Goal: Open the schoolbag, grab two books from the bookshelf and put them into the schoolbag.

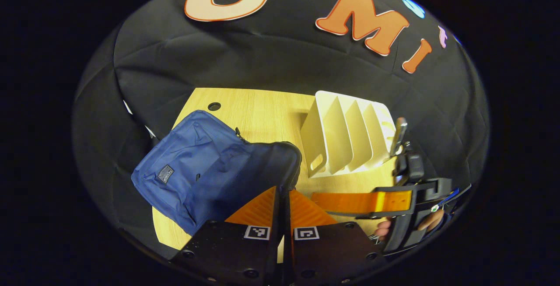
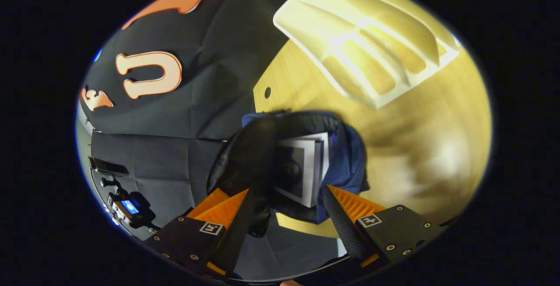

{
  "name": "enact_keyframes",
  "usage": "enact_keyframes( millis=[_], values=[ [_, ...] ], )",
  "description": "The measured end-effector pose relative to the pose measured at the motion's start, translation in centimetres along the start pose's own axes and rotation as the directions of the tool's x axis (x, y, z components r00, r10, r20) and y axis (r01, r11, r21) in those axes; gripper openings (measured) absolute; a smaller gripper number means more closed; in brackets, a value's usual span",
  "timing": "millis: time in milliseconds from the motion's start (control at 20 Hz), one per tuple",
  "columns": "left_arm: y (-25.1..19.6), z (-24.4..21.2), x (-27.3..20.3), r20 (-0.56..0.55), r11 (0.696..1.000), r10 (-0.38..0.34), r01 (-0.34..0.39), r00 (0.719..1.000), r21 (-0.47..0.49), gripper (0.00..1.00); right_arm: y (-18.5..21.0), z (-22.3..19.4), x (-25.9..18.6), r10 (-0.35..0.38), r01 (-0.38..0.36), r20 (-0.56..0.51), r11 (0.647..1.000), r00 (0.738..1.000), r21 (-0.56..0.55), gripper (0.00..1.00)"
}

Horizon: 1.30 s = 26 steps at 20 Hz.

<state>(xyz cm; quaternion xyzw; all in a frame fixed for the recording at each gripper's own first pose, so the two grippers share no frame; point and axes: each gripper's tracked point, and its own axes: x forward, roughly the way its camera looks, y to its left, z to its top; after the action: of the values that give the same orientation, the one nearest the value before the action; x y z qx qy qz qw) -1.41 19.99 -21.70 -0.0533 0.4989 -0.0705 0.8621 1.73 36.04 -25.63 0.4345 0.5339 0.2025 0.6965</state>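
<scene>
**Books sit inside the open schoolbag**

While the left hand-held gripper hangs with its fingers pressed together on the dark rim of the blue schoolbag, the bag lies on the wooden worktop at nine o'clock of the white bookshelf. At four o'clock in the left gripper view, the right hand-held gripper shows with a hand on its grip. In the right gripper view that gripper stands wide apart, holding nothing, above the bag's open mouth, where two books rest upright inside. Its dividers bare, the bookshelf lies at one o'clock.
</scene>
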Motion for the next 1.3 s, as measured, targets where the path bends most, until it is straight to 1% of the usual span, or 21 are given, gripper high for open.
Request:
enact_keyframes(
  millis=[200,250,300,400,450,500,550,700,800,850,900,950,1000,1100,1150,1250,1300],
  values=[
    [-1.5,-1.7,1.3,-0.053,0.998,0.049,-0.046,0.997,0.045,0.06,-3.3,3.5,-4.1,-0.076,0.084,0.119,0.995,0.99,-0.059,0.94],
    [-1.8,-2.3,1.6,-0.067,0.997,0.061,-0.057,0.996,0.056,0.03,-3.8,4.3,-5.3,-0.089,0.1,0.142,0.992,0.986,-0.071,0.94],
    [-2.4,-2.8,2.1,-0.08,0.996,0.063,-0.058,0.995,0.061,0.08,-4.5,4.8,-6.2,-0.102,0.116,0.165,0.99,0.981,-0.078,0.94],
    [-3.6,-3.6,2.6,-0.101,0.996,0.064,-0.057,0.993,0.067,0.12,-5.6,6.0,-7.6,-0.124,0.145,0.202,0.985,0.972,-0.094,0.94],
    [-4.6,-4.0,2.9,-0.108,0.997,0.048,-0.042,0.993,0.058,0.17,-6.0,6.4,-8.3,-0.128,0.153,0.214,0.983,0.968,-0.103,0.94],
    [-5.6,-4.3,3.1,-0.112,0.999,0.025,-0.02,0.993,0.048,0.27,-6.4,6.9,-8.9,-0.139,0.166,0.224,0.98,0.965,-0.107,0.94],
    [-6.5,-4.5,3.5,-0.114,0.999,0.018,-0.012,0.993,0.049,0.35,-6.7,7.3,-9.3,-0.144,0.174,0.236,0.978,0.961,-0.111,0.94],
    [-8.5,-4.9,3.9,-0.104,0.996,0.007,0.002,0.995,0.087,0.36,-7.4,8.3,-11.0,-0.142,0.175,0.262,0.978,0.955,-0.109,0.94],
    [-10.5,-3.9,3.8,-0.066,0.994,-0.011,0.019,0.998,0.11,0.4,-7.7,9.5,-12.4,-0.147,0.194,0.302,0.972,0.942,-0.132,0.94],
    [-11.6,-3.5,4.1,-0.049,0.991,-0.016,0.022,0.999,0.133,0.55,-7.9,10.1,-13.0,-0.158,0.218,0.33,0.964,0.931,-0.152,0.94],
    [-12.4,-2.9,4.2,-0.021,0.989,-0.021,0.023,1.0,0.149,0.65,-8.0,10.7,-13.7,-0.163,0.237,0.357,0.955,0.92,-0.176,0.94],
    [-13.0,-2.3,4.1,0.018,0.988,-0.024,0.021,1.0,0.15,0.82,-8.0,11.5,-14.5,-0.171,0.26,0.386,0.946,0.906,-0.192,0.94],
    [-13.8,-1.6,4.0,0.055,0.989,-0.029,0.02,0.998,0.147,0.89,-7.7,12.3,-15.4,-0.162,0.265,0.419,0.943,0.893,-0.202,0.95],
    [-15.1,0.6,3.5,0.163,0.99,-0.023,0.0,0.986,0.14,0.9,-7.2,13.4,-16.9,-0.153,0.288,0.472,0.93,0.868,-0.229,0.95],
    [-15.2,1.3,3.4,0.226,0.99,-0.015,-0.017,0.974,0.138,0.89,-7.2,14.0,-17.6,-0.152,0.304,0.496,0.921,0.855,-0.242,0.94],
    [-16.1,3.6,2.4,0.346,0.989,-0.009,-0.043,0.938,0.141,0.89,-7.0,15.0,-19.3,-0.149,0.341,0.553,0.903,0.82,-0.262,0.95],
    [-16.9,4.6,1.7,0.399,0.989,-0.01,-0.05,0.917,0.139,0.89,-6.8,15.6,-20.4,-0.142,0.365,0.591,0.889,0.794,-0.276,0.95]
  ],
)
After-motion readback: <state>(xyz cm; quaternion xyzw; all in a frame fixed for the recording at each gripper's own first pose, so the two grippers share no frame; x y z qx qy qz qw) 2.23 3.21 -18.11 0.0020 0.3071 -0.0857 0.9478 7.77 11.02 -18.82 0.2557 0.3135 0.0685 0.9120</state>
